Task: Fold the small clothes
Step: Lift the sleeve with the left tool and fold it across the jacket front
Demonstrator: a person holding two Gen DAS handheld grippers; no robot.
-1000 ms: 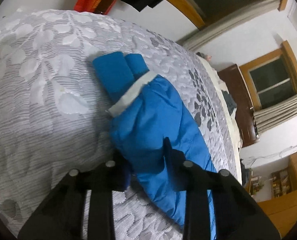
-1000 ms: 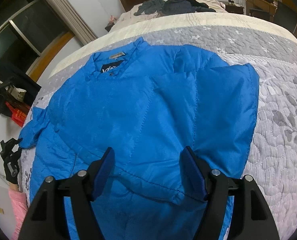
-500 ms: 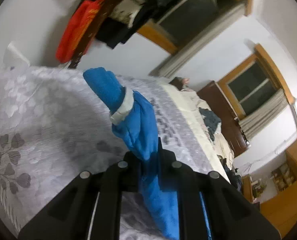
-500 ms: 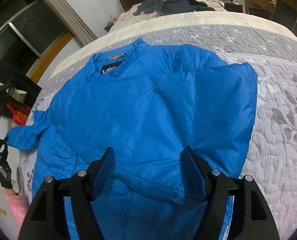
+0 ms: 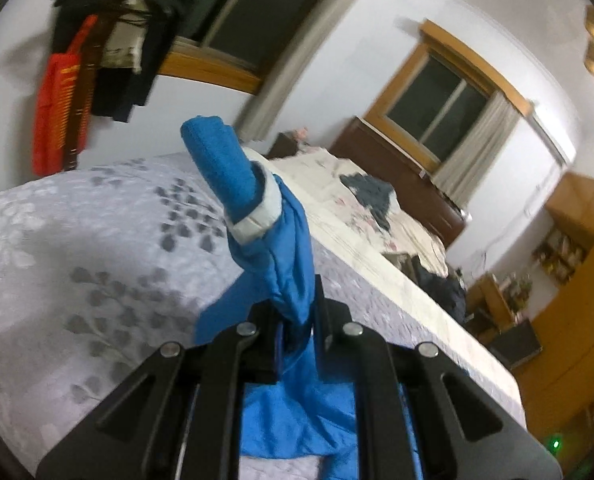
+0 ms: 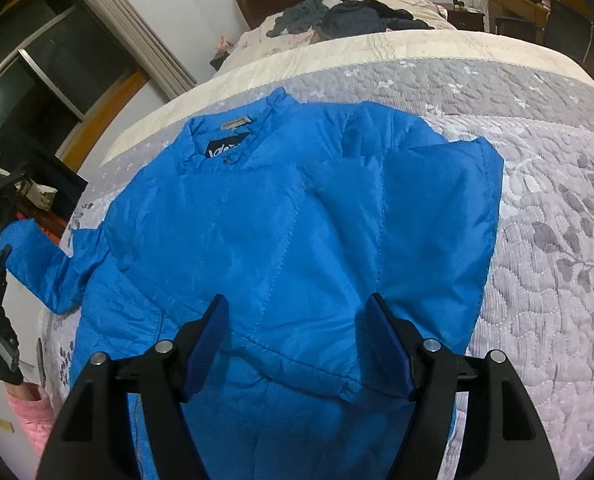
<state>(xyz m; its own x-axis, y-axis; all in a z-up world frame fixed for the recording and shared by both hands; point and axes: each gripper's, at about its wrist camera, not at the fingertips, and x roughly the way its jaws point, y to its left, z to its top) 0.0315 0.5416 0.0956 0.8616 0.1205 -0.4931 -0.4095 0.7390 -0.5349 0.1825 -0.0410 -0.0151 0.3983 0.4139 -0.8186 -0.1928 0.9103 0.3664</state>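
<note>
A wide bed point(image 6: 537, 184) is covered by a grey quilted bedspread with a leaf pattern point(image 5: 77, 248) and backed by a dark brown wooden headboard point(image 5: 401, 172). White walls point(image 5: 353, 52) are broken by wood-framed windows point(image 5: 437, 96), dark outside, hung with pale curtains point(image 5: 473, 148). Dark crumpled clothes point(image 6: 353, 16) are heaped near the headboard. Orange and dark garments point(image 5: 57, 96) are hung on the wall. Yellow wooden cabinets point(image 5: 573, 280) are seen beyond the bed's far edge.

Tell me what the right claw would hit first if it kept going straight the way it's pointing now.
Most likely the blue jacket: the open right claw points at its front panel, spread on the grey quilt, with nothing in between. How far above the fabric it sits is unclear.
</note>
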